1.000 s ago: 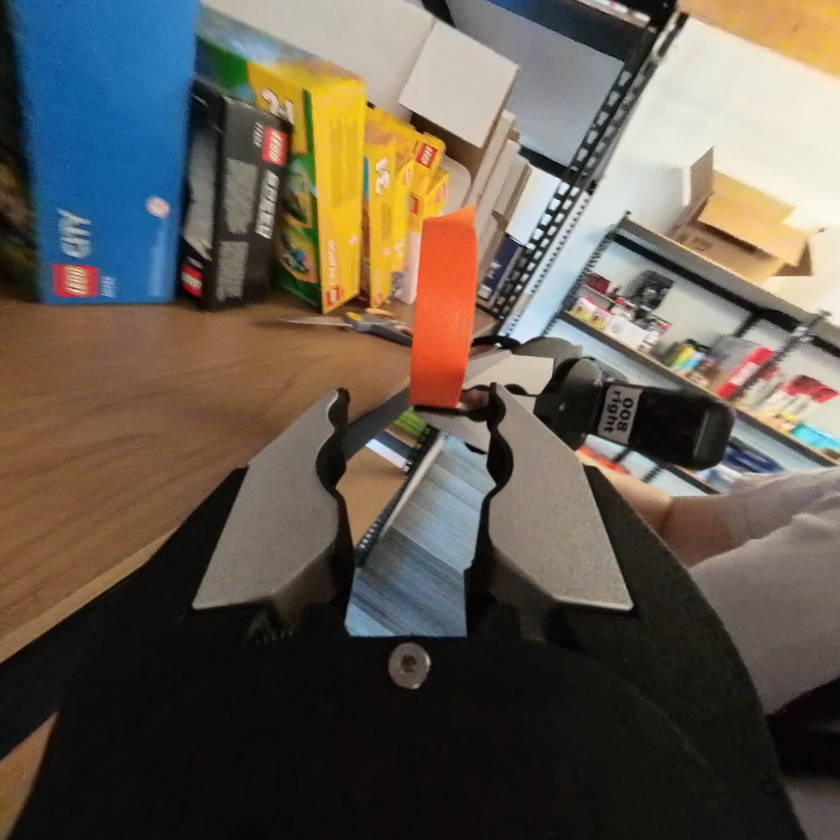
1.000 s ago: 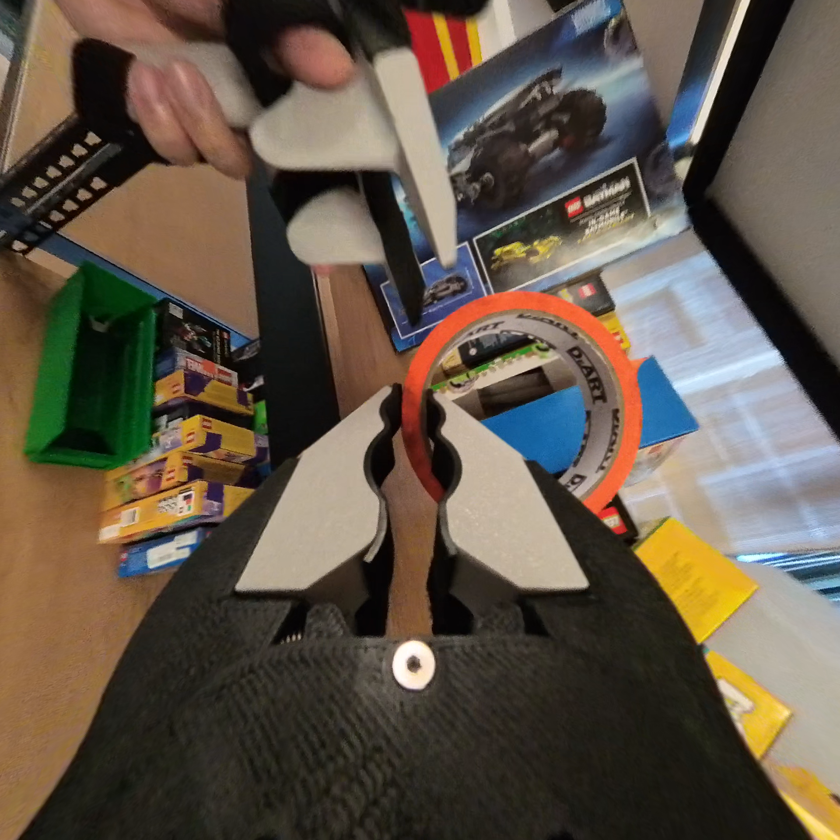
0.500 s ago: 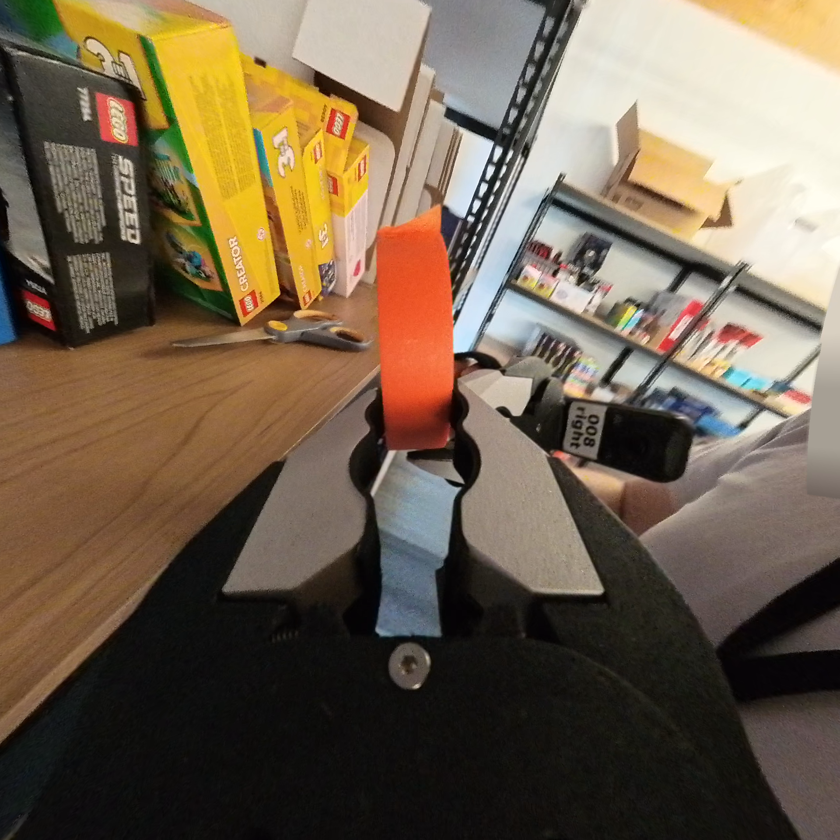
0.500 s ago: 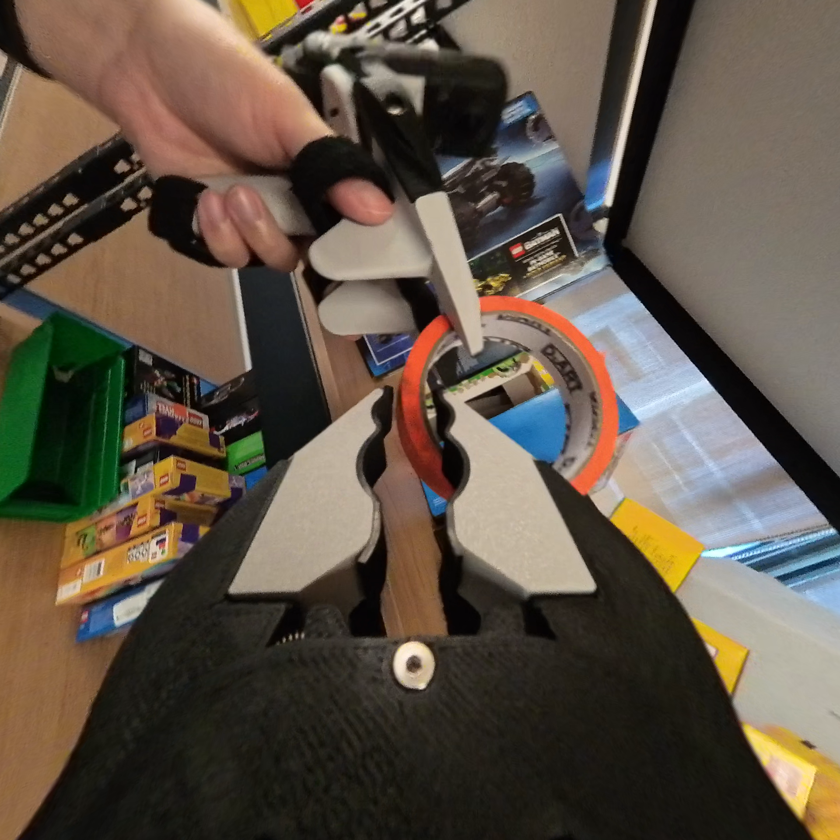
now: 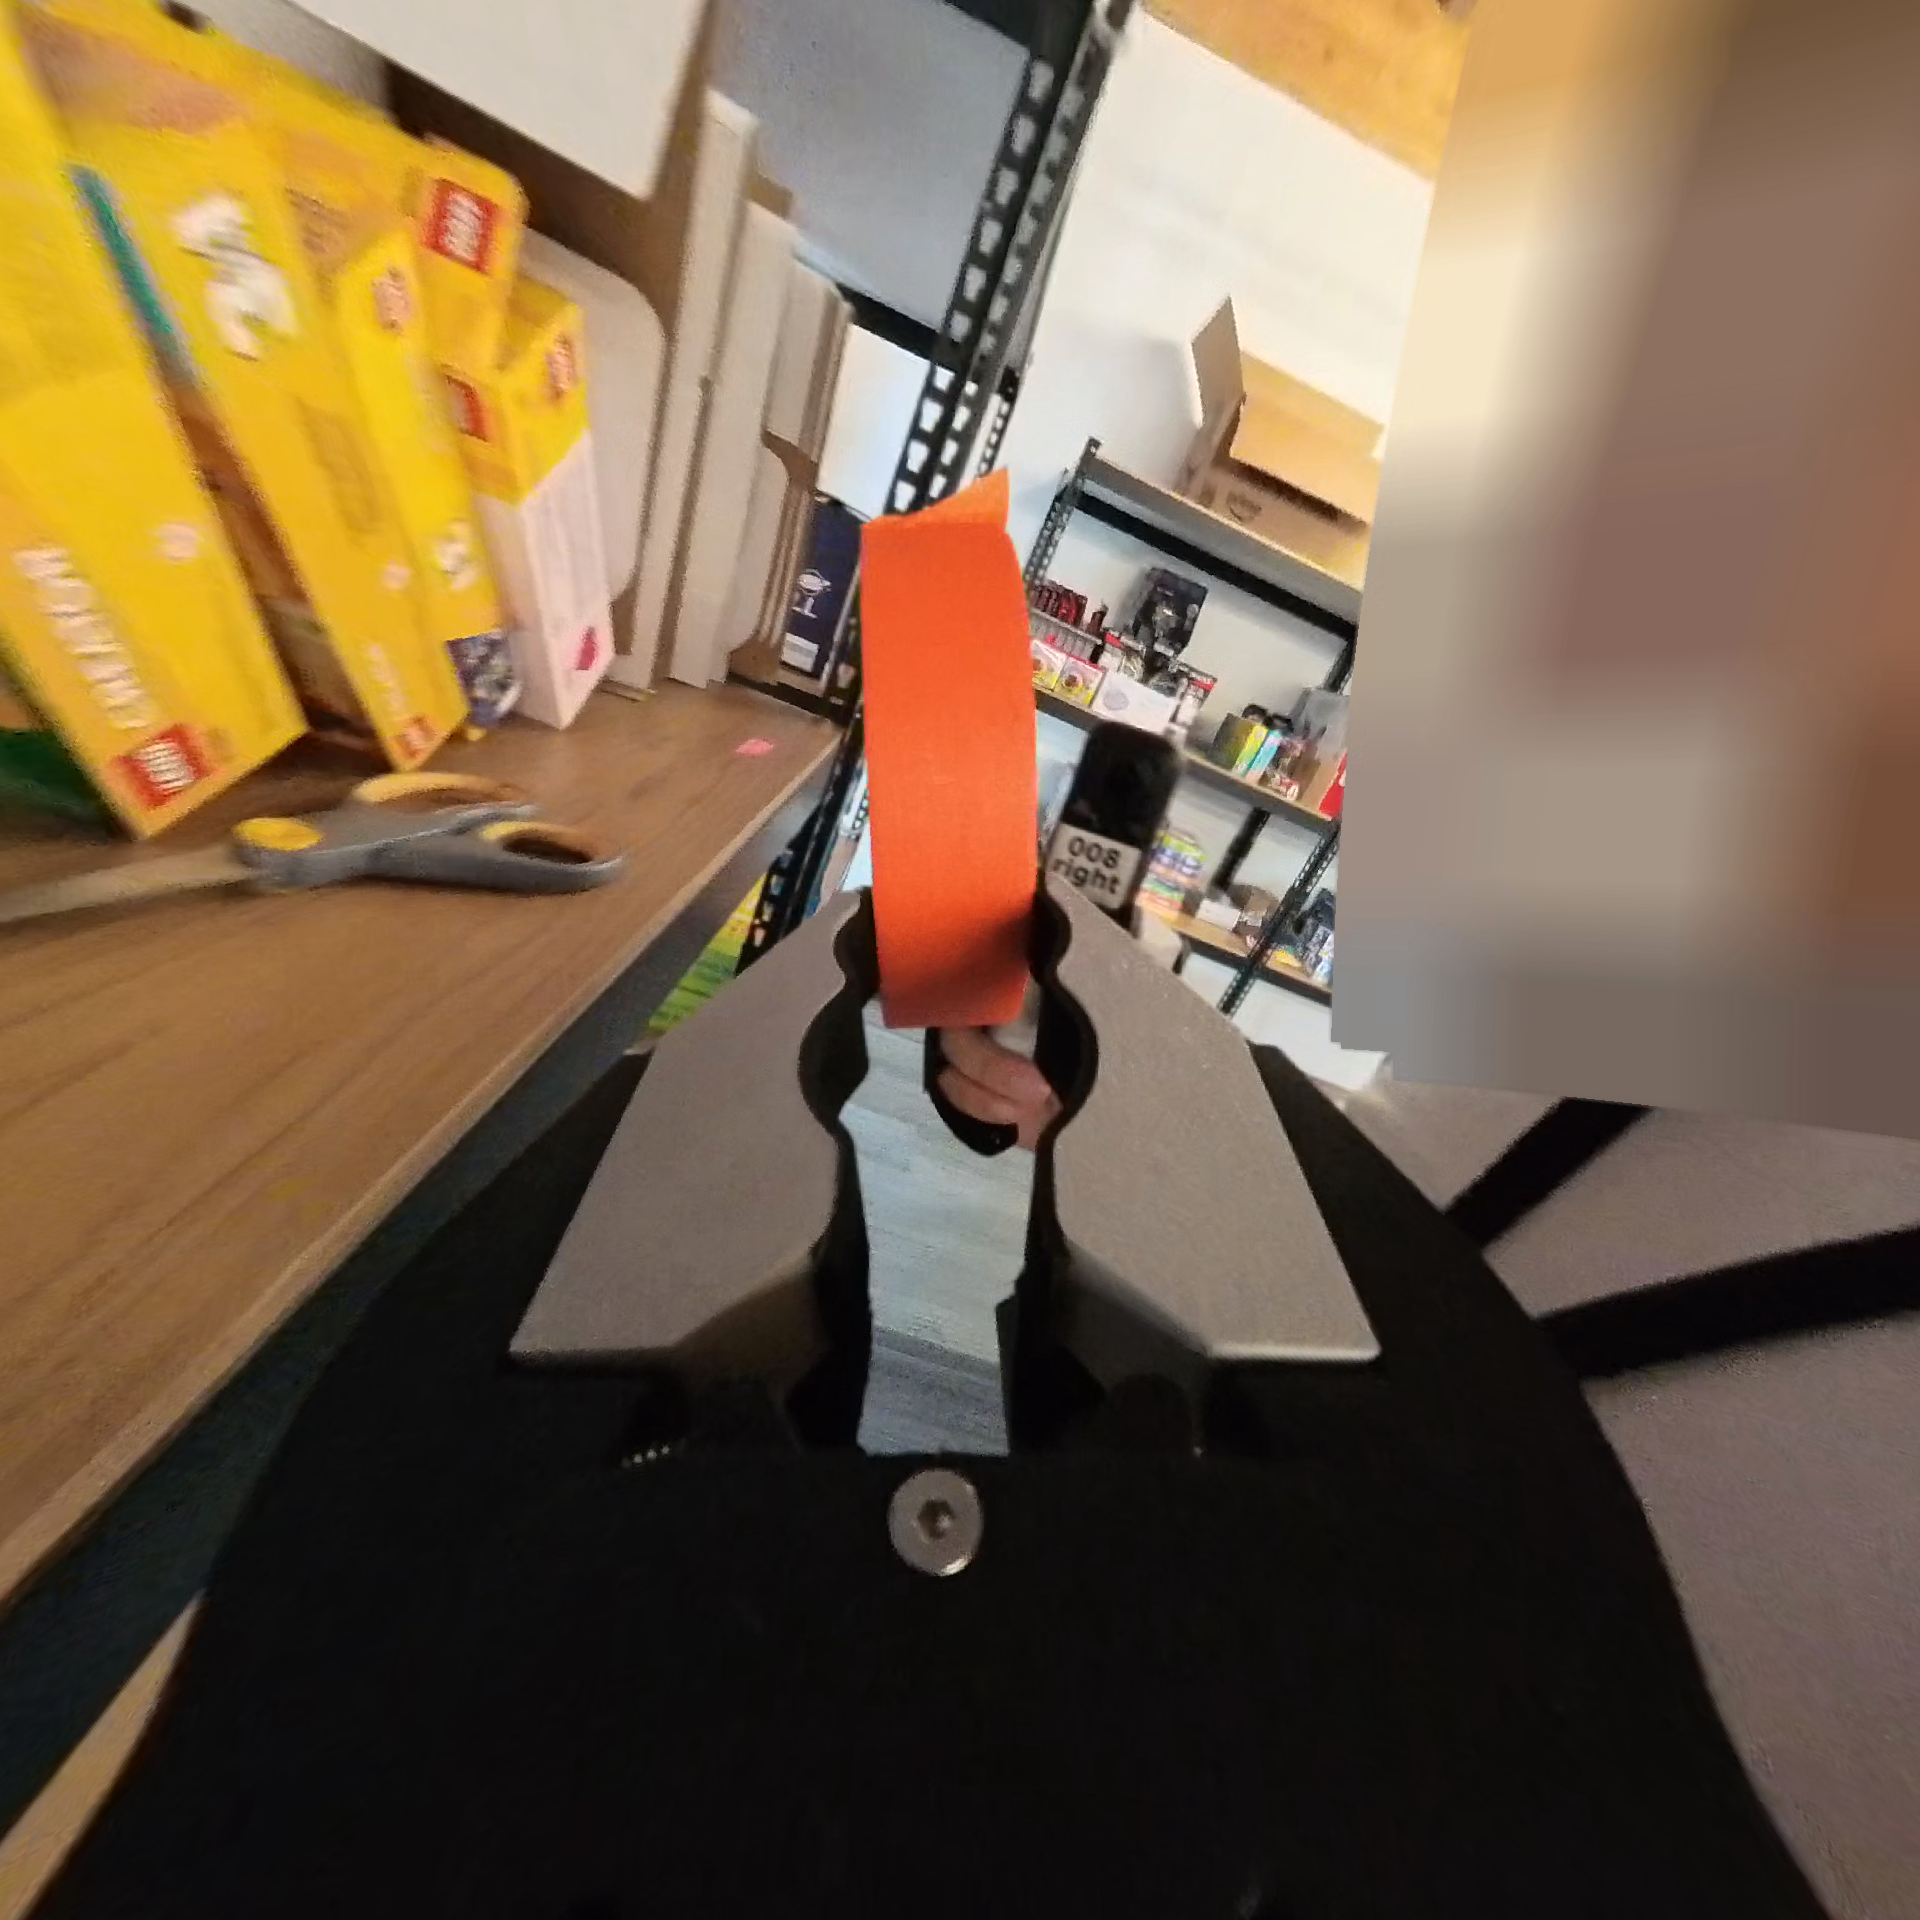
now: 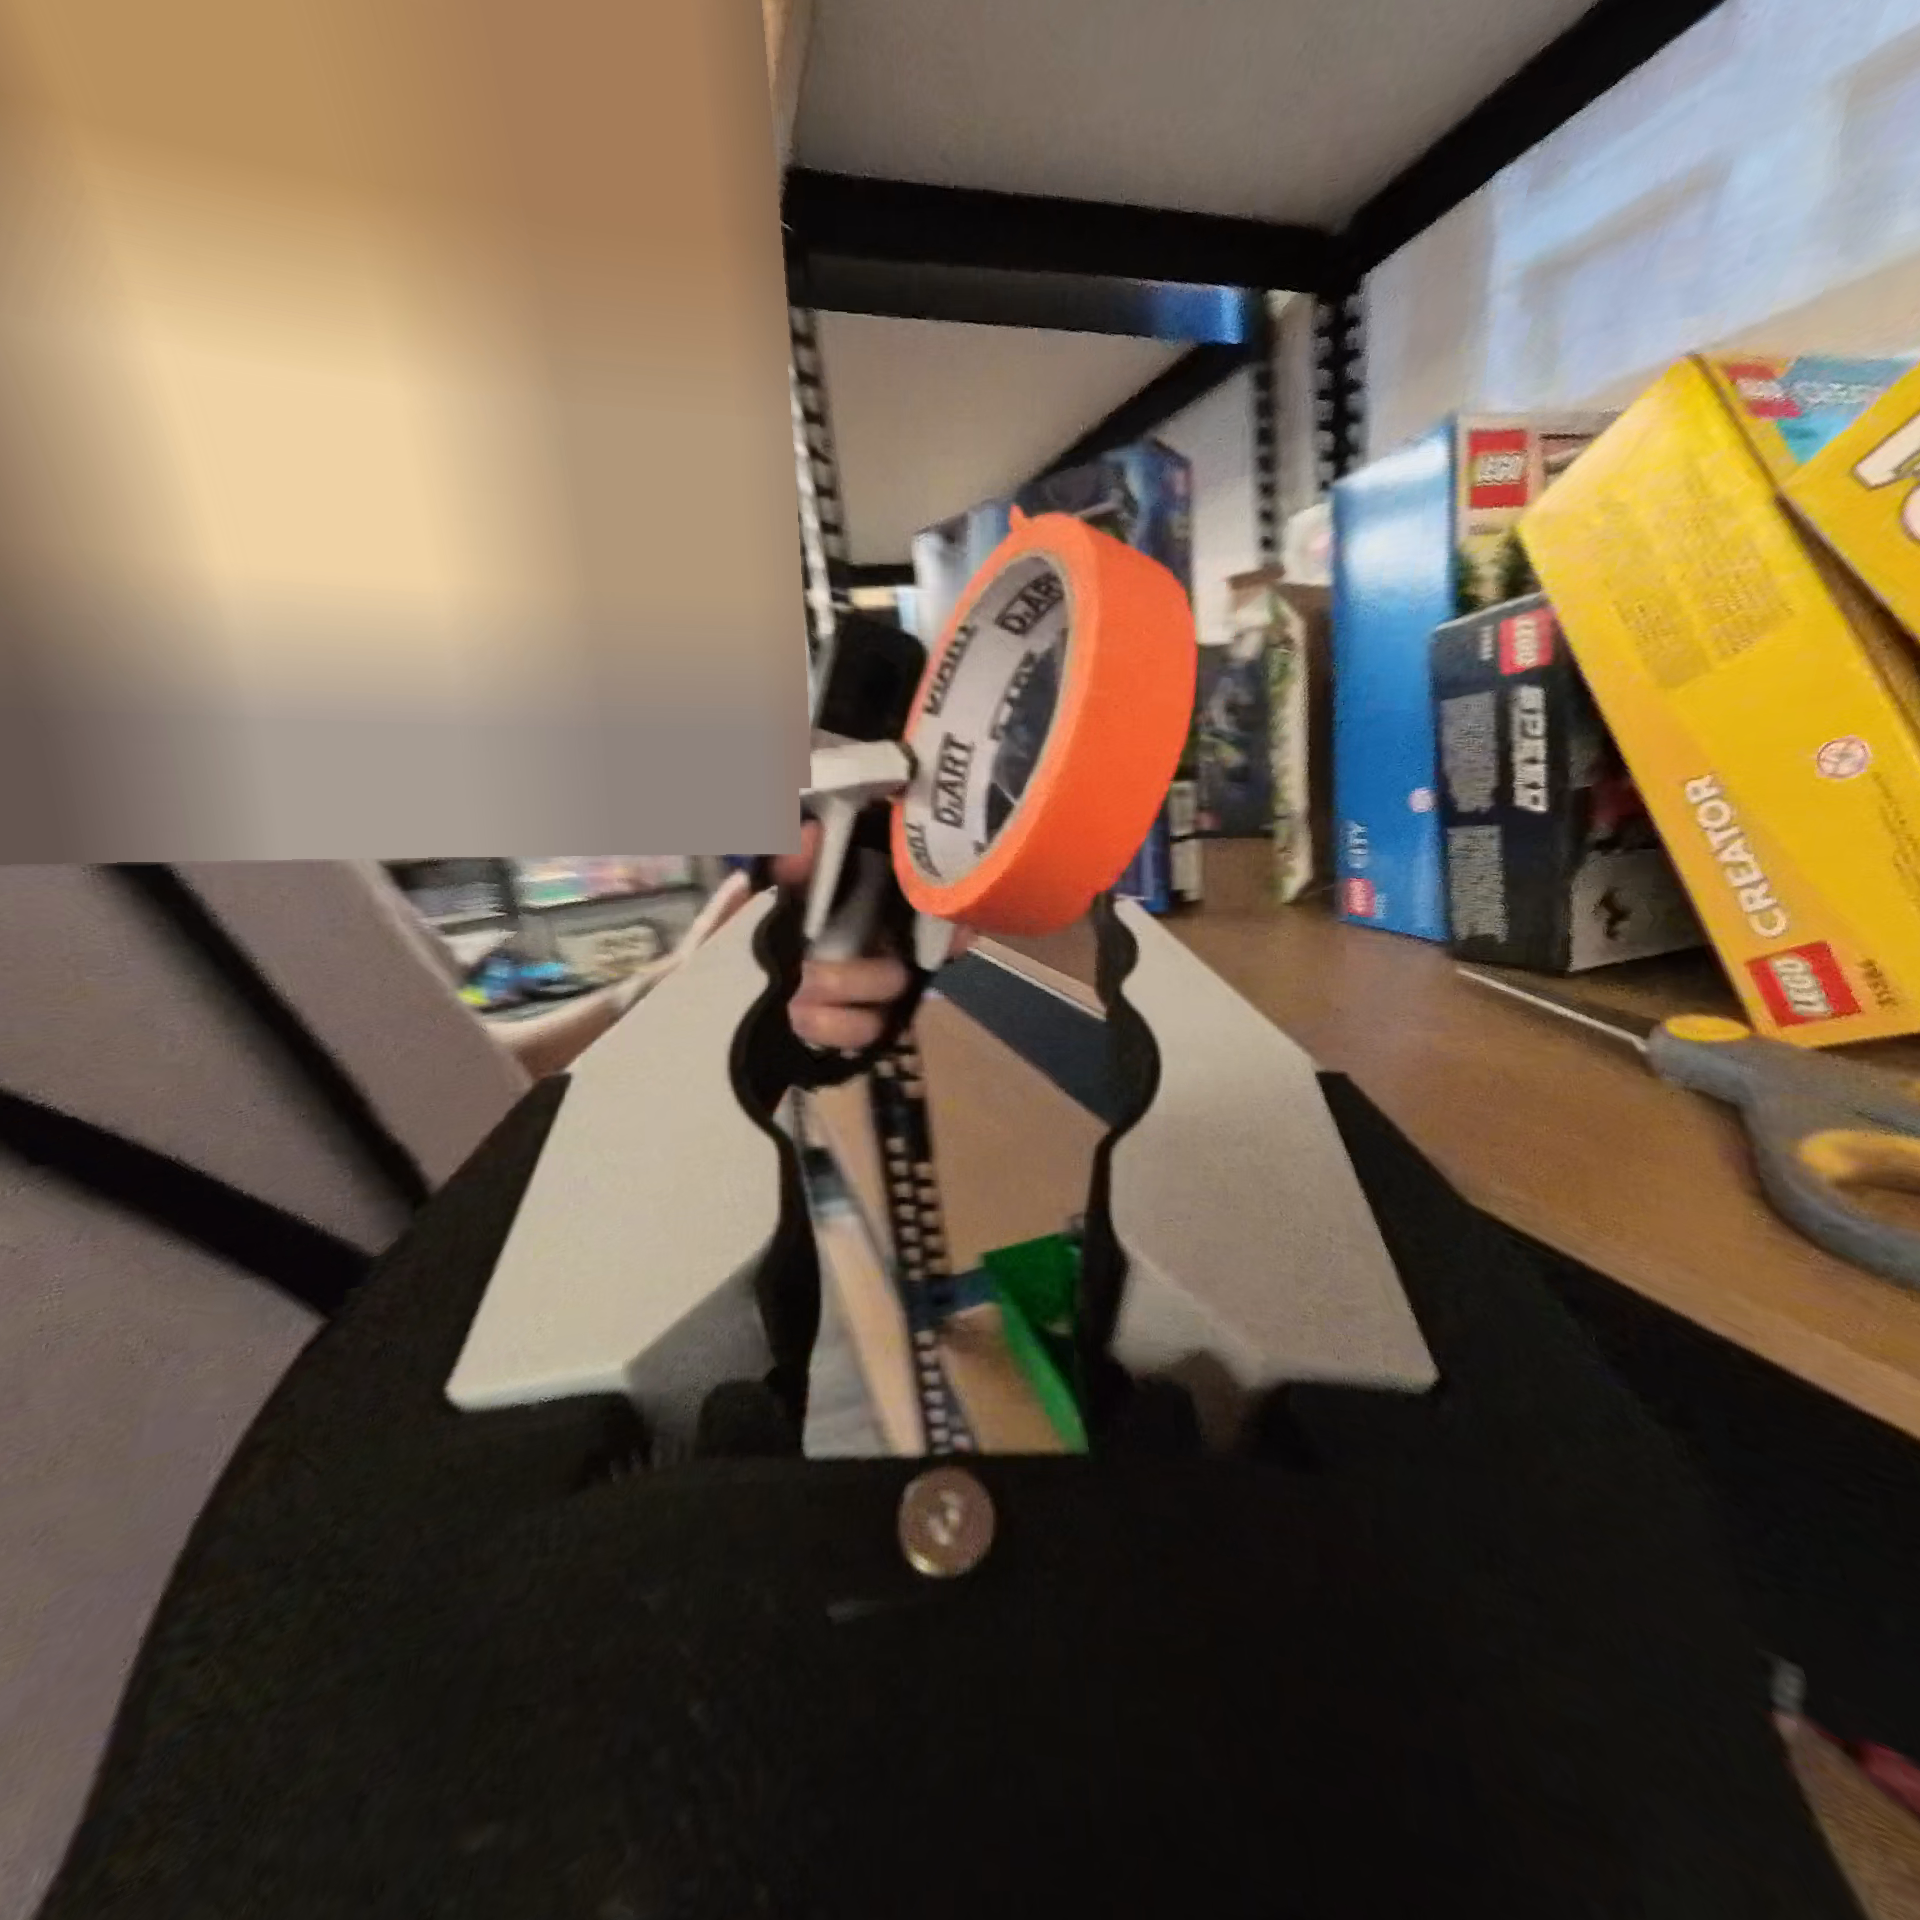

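Observation:
An orange tape roll stands edge-on between the fingertips of my left gripper, which is shut on it across its width. A loose tape end sticks up at the top. In the right wrist view the roll shows its white printed core, with a grey finger of the left gripper pressed on its face. My right gripper is open wide just below the roll, with the jaws clear of it. It also shows behind the roll in the left wrist view.
Grey and yellow scissors lie on the wooden shelf near its edge. Yellow, blue and black toy boxes stand along the shelf's back. A green bin sits lower down. A person's grey top fills the right side. The grippers' ends are close to 7 cm from one another.
My left gripper came up and closed on the tape roll. My right gripper, which was shut on the roll's rim, has opened and let it go. Both views have swung round.

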The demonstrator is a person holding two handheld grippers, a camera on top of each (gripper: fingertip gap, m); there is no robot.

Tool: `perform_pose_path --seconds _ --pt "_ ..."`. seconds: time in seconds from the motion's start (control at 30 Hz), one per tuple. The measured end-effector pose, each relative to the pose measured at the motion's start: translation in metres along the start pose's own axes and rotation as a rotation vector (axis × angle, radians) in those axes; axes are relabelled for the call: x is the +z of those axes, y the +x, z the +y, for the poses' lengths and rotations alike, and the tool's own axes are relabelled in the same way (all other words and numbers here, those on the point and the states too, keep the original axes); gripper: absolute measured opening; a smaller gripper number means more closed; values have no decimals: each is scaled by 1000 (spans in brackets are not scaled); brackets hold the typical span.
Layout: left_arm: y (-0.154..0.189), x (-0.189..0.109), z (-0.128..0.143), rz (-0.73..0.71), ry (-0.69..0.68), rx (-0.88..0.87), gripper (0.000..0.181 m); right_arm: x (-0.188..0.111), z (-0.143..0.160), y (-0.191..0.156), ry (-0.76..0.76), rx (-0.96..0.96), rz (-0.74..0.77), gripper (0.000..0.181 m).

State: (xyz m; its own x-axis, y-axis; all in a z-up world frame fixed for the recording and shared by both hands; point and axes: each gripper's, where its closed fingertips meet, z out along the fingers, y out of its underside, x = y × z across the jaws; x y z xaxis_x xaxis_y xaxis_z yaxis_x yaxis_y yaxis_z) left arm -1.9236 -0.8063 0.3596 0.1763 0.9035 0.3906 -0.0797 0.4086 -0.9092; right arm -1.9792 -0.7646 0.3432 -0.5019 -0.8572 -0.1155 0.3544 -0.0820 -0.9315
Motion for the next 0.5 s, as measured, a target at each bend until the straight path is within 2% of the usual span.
perform_pose_path --seconds 0.1,0.2,0.33,0.43,0.5 --pt "20 56 22 48 16 39 26 -56 -30 -6 63 119 -192 56" --pt "34 120 39 99 125 16 26 -121 -65 7 100 302 -338 47" --pt "49 197 59 200 178 -73 26 -189 -94 31 72 381 -371 35" --pt "52 235 65 215 179 -90 26 -220 -97 52 48 412 -356 46" --pt "50 253 70 179 179 -82 26 -237 -104 63 79 462 -381 46"
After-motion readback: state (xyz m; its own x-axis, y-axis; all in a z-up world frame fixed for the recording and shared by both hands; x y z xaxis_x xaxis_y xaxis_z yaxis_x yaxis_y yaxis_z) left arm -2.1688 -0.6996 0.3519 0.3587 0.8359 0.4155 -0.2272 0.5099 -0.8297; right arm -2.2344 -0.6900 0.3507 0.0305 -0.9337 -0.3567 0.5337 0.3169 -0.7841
